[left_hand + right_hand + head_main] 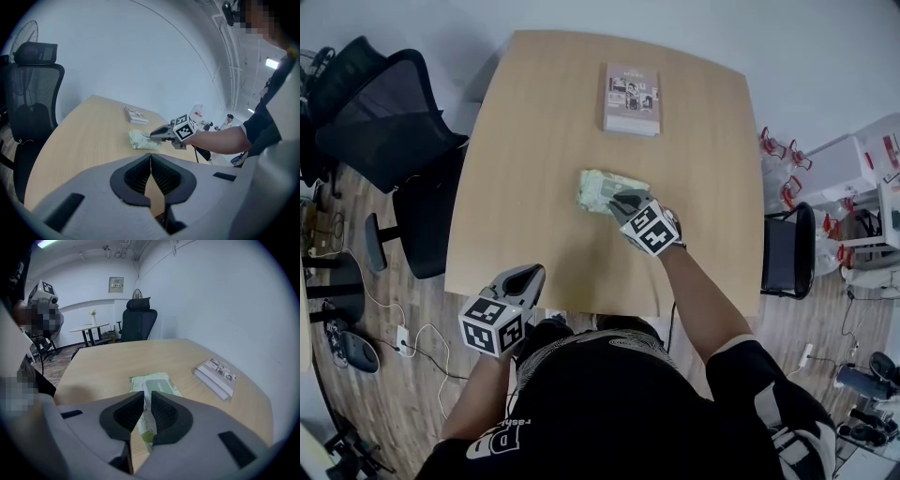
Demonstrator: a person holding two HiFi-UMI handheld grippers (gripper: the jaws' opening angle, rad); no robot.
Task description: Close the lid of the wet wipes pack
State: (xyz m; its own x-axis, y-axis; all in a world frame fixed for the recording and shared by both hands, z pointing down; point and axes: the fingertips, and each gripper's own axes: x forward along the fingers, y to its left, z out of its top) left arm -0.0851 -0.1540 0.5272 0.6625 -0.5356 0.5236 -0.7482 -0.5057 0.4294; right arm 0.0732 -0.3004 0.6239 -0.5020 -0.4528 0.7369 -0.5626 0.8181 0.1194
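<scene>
The left gripper [532, 273] is hovering over the near left corner of the pale wooden table [534, 150], its arm bent close to the body and its jaws pressed fully together on nothing. The right gripper [615, 201] is reaching out on a straightened forearm, jaws drawn nearly together to a thin slit, over the pale-green soft wet wipes pack [598, 187] at mid-table — covering its right end. The pack is lying flat, darker green lid [159, 386] facing up, with its long axis running left to right — whether the lid is fully down is hard to make out.
</scene>
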